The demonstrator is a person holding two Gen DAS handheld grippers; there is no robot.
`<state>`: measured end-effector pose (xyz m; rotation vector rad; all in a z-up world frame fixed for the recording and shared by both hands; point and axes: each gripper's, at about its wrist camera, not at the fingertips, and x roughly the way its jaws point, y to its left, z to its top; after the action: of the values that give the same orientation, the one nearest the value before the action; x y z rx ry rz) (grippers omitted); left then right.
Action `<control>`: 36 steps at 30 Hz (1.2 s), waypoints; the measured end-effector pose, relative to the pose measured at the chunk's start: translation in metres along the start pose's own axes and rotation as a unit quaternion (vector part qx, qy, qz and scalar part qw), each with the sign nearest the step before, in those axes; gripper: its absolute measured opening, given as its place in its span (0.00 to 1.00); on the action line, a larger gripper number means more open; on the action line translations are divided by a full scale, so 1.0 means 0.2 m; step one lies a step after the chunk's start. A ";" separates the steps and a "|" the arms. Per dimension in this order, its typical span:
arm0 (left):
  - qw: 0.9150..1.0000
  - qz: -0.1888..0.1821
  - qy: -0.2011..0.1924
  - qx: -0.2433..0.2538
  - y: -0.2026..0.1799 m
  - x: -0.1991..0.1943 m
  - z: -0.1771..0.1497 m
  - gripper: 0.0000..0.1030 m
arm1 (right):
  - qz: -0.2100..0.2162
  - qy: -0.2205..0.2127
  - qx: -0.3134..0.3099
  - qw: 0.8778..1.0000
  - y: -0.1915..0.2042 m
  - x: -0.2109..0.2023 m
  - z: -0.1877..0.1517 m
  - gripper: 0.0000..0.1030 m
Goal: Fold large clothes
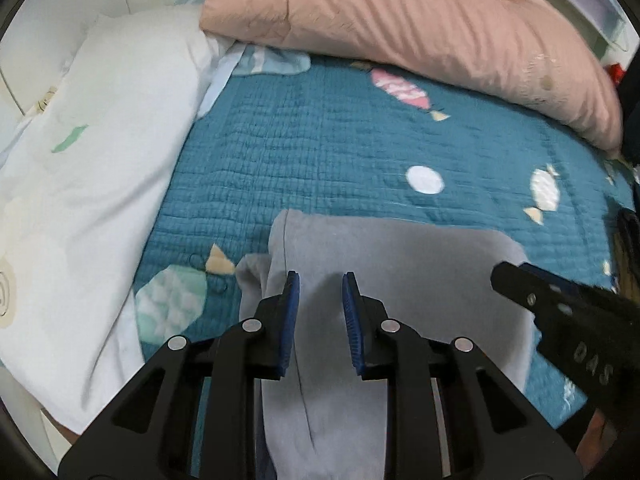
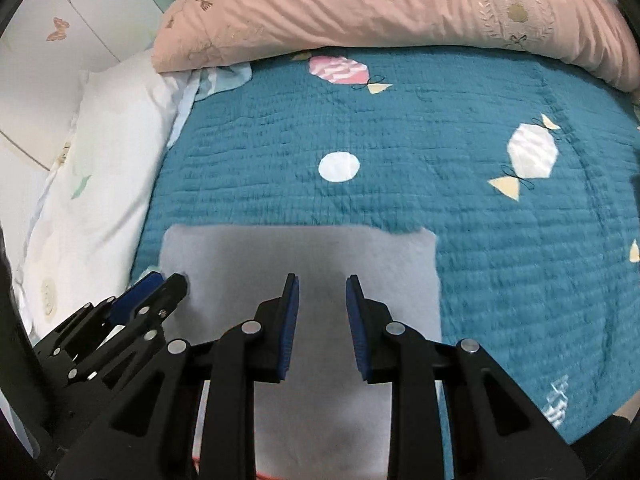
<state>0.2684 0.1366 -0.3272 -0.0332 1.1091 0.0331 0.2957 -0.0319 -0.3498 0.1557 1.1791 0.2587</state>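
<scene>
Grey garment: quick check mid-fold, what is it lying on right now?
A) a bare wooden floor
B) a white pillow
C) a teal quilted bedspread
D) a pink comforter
C: the grey garment lies flat on the teal quilted bedspread; the white pillow sits left of it and the pink comforter beyond.

1. The grey garment (image 1: 392, 264) is soft, plain cloth, folded into a flat block with a straight far edge.
2. It lies directly under and ahead of the tool's fingers, one dark seam running along its left part.
3. A small loose fold sticks out at its left side.
</scene>
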 end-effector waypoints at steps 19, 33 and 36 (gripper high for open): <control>0.991 -0.050 0.084 -0.086 0.22 0.24 -0.14 0.24 | -0.018 0.098 -0.009 0.995 -0.13 0.21 -0.14 0.19; 0.991 -0.048 0.115 -0.045 0.07 -0.04 -0.42 0.23 | -0.017 0.144 -0.014 0.989 -0.02 0.07 -0.48 0.20; 0.991 -0.053 0.118 -0.022 0.03 -0.11 -0.57 0.23 | -0.010 0.152 -0.042 0.987 0.02 -0.03 -0.59 0.19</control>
<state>0.1565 0.1382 -0.3582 -0.1384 1.3419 -0.0436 0.1833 -0.0315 -0.3886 0.0305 1.4696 0.3210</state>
